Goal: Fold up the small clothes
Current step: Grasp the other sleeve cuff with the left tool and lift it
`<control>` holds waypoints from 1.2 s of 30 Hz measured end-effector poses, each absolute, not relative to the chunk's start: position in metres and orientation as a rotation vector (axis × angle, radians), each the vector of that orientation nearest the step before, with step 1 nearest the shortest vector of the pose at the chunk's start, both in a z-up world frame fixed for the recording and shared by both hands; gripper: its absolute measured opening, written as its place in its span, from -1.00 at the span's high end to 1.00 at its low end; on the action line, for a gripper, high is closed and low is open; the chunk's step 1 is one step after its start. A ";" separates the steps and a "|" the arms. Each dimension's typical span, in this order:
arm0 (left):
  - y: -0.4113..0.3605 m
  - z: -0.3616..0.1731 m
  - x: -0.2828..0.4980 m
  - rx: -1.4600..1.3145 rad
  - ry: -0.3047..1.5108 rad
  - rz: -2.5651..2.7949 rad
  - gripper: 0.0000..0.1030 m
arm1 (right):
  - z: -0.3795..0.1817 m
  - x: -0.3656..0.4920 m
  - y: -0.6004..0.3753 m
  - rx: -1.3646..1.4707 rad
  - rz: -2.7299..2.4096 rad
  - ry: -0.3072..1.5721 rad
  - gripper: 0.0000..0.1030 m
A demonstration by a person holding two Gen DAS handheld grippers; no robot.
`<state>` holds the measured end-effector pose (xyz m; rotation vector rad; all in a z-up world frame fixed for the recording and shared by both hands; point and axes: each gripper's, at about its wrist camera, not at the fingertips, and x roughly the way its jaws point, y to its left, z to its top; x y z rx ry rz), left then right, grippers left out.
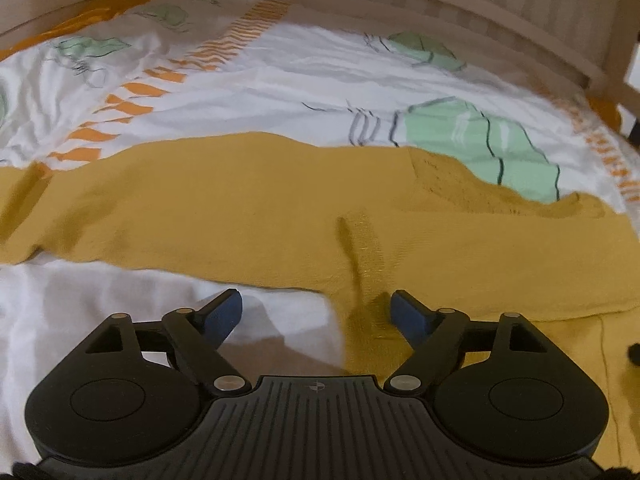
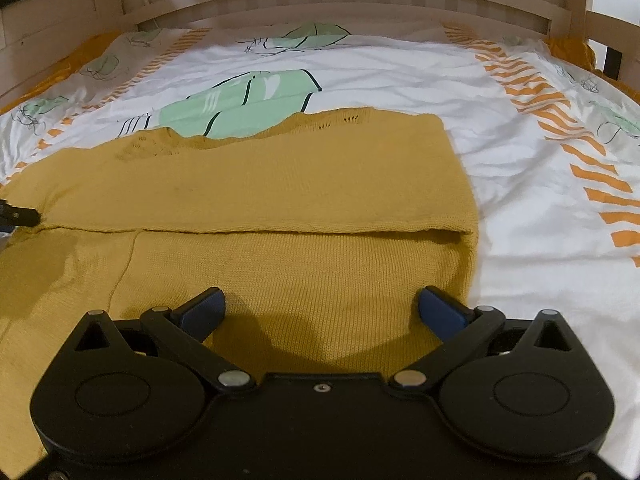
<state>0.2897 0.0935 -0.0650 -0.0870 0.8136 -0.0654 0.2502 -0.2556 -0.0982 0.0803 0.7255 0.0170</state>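
Bedsheet (image 2: 520,168) clear beyond sweater (image 2: 280,184) edge

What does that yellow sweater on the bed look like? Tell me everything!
The mustard-yellow sweater looks knitted, with fine ribs and small lacy holes near its far edge. It lies flat on the printed bedsheet, one layer folded over another along a straight crease. Nothing grips it.
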 end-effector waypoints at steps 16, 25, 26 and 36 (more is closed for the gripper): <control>0.234 -0.031 0.255 -0.194 0.681 0.251 -0.57 | -0.099 0.248 -0.251 0.059 0.001 0.711 -1.00; 0.306 -0.018 0.260 -0.229 0.649 0.320 -0.57 | -0.086 0.255 -0.238 0.023 -0.065 0.775 -0.99; 0.313 -0.017 0.261 -0.232 0.646 0.326 -0.57 | -0.082 0.255 -0.234 0.027 -0.068 0.770 -0.99; 0.362 -0.038 0.282 -0.272 0.669 0.389 -0.56 | -0.040 0.245 -0.148 -0.076 0.150 0.639 -0.99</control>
